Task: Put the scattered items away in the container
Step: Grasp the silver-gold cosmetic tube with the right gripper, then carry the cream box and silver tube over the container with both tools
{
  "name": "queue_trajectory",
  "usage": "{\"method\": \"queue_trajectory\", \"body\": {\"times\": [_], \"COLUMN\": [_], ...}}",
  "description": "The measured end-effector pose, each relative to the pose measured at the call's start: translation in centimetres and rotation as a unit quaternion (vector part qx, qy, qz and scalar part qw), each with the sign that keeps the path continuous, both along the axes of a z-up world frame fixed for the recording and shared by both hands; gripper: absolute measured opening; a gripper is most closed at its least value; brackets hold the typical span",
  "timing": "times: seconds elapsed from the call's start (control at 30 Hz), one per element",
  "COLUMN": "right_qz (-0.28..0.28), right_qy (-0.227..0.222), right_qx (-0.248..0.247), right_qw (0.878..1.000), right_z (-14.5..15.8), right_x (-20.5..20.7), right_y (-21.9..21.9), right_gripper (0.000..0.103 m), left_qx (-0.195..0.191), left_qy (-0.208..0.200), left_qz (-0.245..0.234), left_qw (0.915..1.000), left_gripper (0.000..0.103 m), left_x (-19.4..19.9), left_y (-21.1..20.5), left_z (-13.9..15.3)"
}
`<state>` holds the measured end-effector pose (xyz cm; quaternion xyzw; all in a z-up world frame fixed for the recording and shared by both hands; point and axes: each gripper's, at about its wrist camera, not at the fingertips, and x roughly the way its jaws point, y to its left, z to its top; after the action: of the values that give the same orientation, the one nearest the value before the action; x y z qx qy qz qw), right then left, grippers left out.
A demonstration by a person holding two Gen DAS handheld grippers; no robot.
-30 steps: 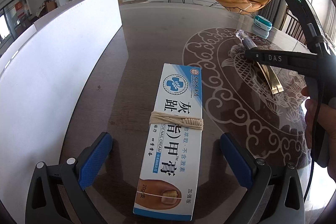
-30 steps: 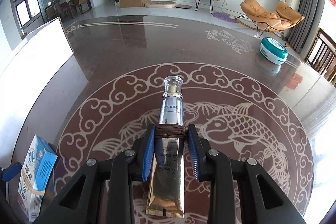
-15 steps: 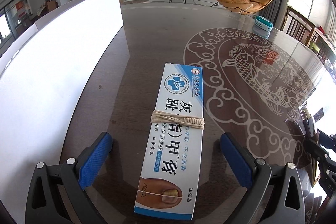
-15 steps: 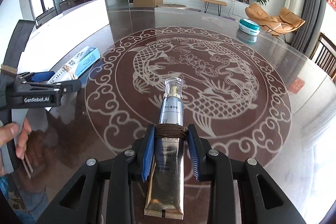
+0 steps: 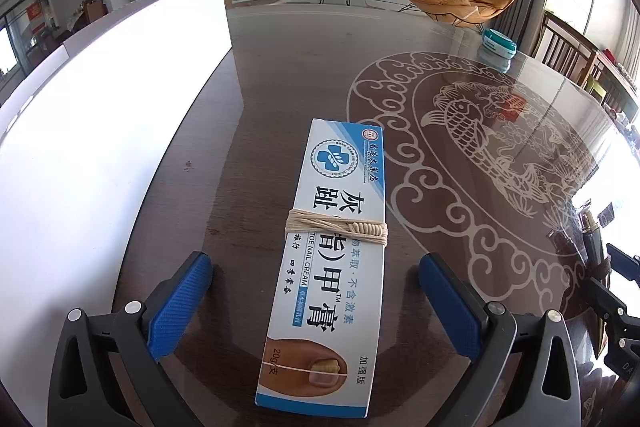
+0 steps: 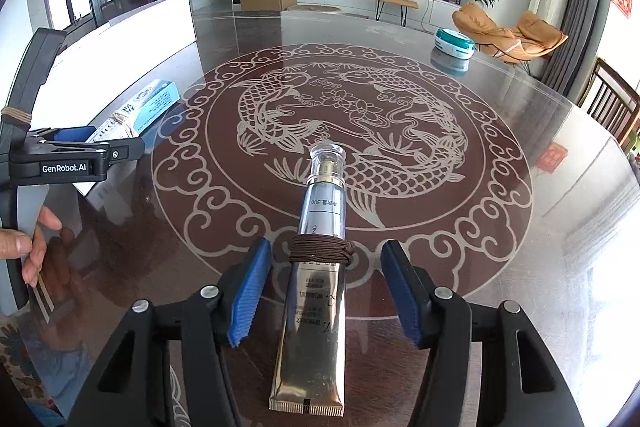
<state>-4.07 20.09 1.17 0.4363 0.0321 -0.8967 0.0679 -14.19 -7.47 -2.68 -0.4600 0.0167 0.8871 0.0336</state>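
A white and blue nail cream box (image 5: 336,259), bound with pale string, lies flat on the dark table. My left gripper (image 5: 314,263) stands open around it, and both blue pads are well clear of its sides. A silver and gold tube (image 6: 320,207), wrapped with brown cord, lies on the table between the pads of my right gripper (image 6: 327,247). Those jaws are opening and no pad touches the tube. The white container (image 5: 100,107) stands along the left, beside the box.
A teal round tin (image 6: 454,41) sits at the table's far right edge. A hand (image 6: 24,247) grips the left gripper's handle at the left of the right wrist view. Wooden chairs (image 6: 612,99) stand beyond the right rim.
My right gripper carried the tube from the far right to the table's near side. Its jaws then parted and let go of the tube. The left gripper and box stayed still.
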Motion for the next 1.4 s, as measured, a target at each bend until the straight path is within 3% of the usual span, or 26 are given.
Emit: {"method": "queue_trajectory", "body": {"times": [0.13, 0.2, 0.3, 0.6, 0.7, 0.83, 0.93, 1.0, 1.07, 1.1, 1.17, 1.23, 1.27, 1.3, 1.33, 1.4], "right_qz": [-0.004, -0.007, -0.001, 0.005, 0.023, 0.059, 0.079, 0.084, 0.082, 0.081, 0.082, 0.081, 0.081, 0.084, 0.082, 0.082], "right_qy": [0.0, -0.005, -0.008, -0.011, -0.022, -0.073, -0.129, -0.164, -0.186, -0.197, -0.21, -0.208, -0.202, -0.199, -0.2, -0.2], "right_qx": [0.008, 0.002, 0.008, 0.001, -0.01, 0.005, -0.01, -0.017, -0.019, -0.018, -0.007, 0.023, 0.048, 0.046, 0.038, 0.034], "right_qw": [1.0, 1.0, 1.0, 1.0, 0.999, 0.996, 0.988, 0.983, 0.979, 0.977, 0.974, 0.975, 0.975, 0.975, 0.976, 0.976], "right_z": [0.0, -0.1, -0.3, -0.5, -0.6, -0.5, 0.1, 0.4, 0.5, 0.5, 0.5, 0.4, 0.5, 0.8, 1.0, 1.6], "right_x": [-0.1, -0.3, -0.3, -0.5, -0.8, -2.3, -4.2, -5.2, -5.9, -6.1, -6.3, -6.1, -5.9, -5.8, -5.7, -5.4], "right_y": [-0.1, 0.2, -0.2, -0.3, -0.4, -0.7, -0.5, -0.2, 0.0, 0.0, -0.3, -0.8, -1.1, -1.2, -1.1, -1.0], "right_gripper": [0.066, 0.076, 0.083, 0.088, 0.099, 0.101, 0.097, 0.092, 0.088, 0.086, 0.083, 0.078, 0.067, 0.046, 0.031, 0.031], "left_qx": [0.0, 0.0, -0.001, -0.004, -0.007, -0.014, -0.025, -0.026, -0.022, -0.022, -0.021, -0.021, -0.02, -0.016, -0.011, -0.001], "left_qy": [0.0, 0.001, 0.001, -0.004, -0.032, -0.066, -0.081, -0.083, -0.084, -0.084, -0.082, -0.084, -0.082, -0.081, -0.079, -0.071], "left_qz": [0.001, 0.001, 0.003, -0.002, -0.052, -0.094, -0.11, -0.126, -0.133, -0.133, -0.133, -0.128, -0.125, -0.122, -0.12, -0.12], "left_qw": [1.0, 1.0, 1.0, 1.0, 0.9981, 0.9933, 0.9902, 0.9882, 0.9873, 0.9872, 0.9875, 0.988, 0.9885, 0.9891, 0.9895, 0.9903], "left_gripper": [0.103, 0.103, 0.103, 0.103, 0.103, 0.103, 0.103, 0.09, 0.067, 0.062, 0.041, 0.041, 0.041, 0.041, 0.041, 0.041], "left_x": [0.1, 0.1, 0.2, 0.3, -0.1, -0.9, -1.2, -1.0, -0.8, -0.8, -0.8, -0.7, -0.6, -0.3, -0.1, 0.6], "left_y": [0.0, 0.0, 0.1, 0.1, 0.1, 0.1, 0.5, 1.0, 1.4, 1.7, 2.1, 2.4, 2.5, 2.7, 2.7, 2.7], "left_z": [0.0, 0.0, -0.1, -0.1, 0.0, 0.1, 0.2, 0.6, 1.0, 1.2, 1.5, 1.6, 1.6, 1.6, 1.7, 2.3]}}
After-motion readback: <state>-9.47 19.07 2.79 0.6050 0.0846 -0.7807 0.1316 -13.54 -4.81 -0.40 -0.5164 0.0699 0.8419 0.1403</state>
